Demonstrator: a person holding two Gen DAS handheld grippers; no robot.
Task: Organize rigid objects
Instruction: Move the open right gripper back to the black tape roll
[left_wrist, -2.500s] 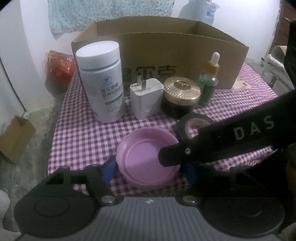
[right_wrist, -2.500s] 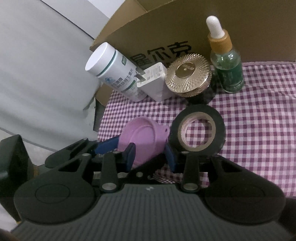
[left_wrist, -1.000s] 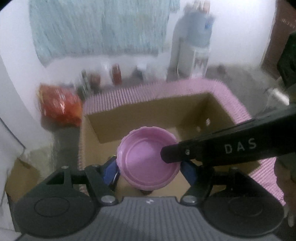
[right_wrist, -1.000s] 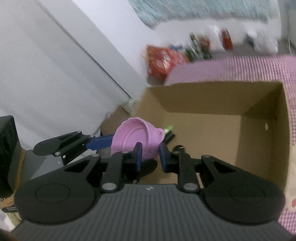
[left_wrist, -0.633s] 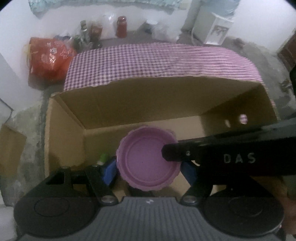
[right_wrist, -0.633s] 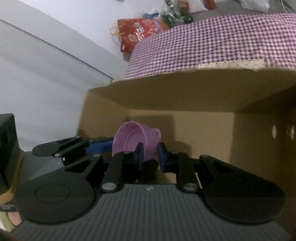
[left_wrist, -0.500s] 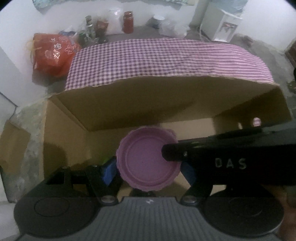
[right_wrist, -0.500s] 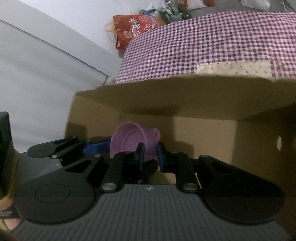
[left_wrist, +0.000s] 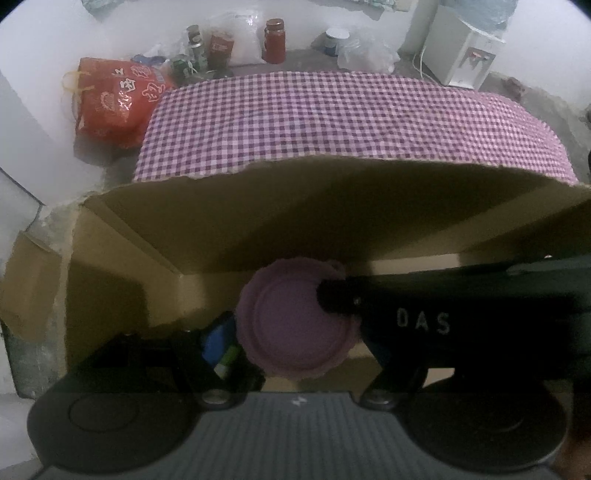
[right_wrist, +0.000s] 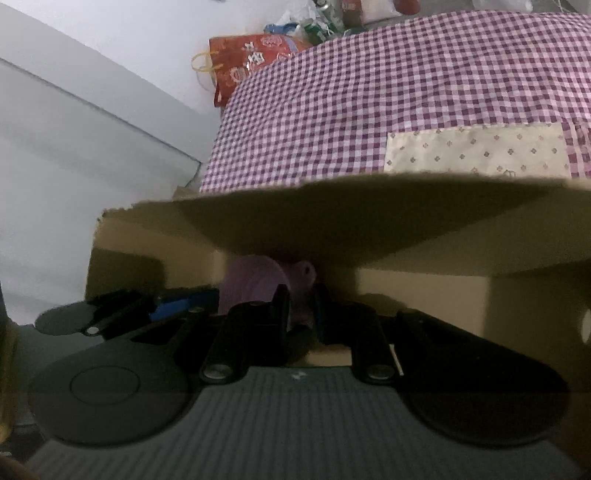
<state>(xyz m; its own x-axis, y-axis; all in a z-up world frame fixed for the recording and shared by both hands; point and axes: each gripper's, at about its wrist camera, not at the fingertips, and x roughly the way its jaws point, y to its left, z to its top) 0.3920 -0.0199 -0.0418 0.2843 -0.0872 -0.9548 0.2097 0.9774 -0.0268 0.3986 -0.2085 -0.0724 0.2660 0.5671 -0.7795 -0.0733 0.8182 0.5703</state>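
Both hand-held grippers sit low inside the cardboard box (left_wrist: 258, 221), holding one pink funnel (left_wrist: 295, 328) between them.

Left hand-held gripper (left_wrist: 295, 347): blue-padded fingers (left_wrist: 218, 339) are closed against the funnel's wide rim at 9 and 3 o'clock; the funnel mouth faces the camera. The right unit's finger, marked "DAS", crosses in from 3 o'clock and overlaps the funnel's upper right edge.

Right hand-held gripper (right_wrist: 300, 306): jaws are clamped on the funnel's narrow part (right_wrist: 295, 291); a small tab with a hole shows at 12 o'clock of the grip. The left unit's blue finger pad shows at 9 o'clock.

A small green-and-white item (left_wrist: 227, 356) lies on the box floor at 7 o'clock of the funnel; too dark to identify.

Beyond the far box wall, the counter's purple checked cloth (left_wrist: 332, 118) runs toward 12 o'clock. A red bag (left_wrist: 114, 99), jars (left_wrist: 274, 35) and a white appliance (left_wrist: 465, 55) stand on the floor behind.
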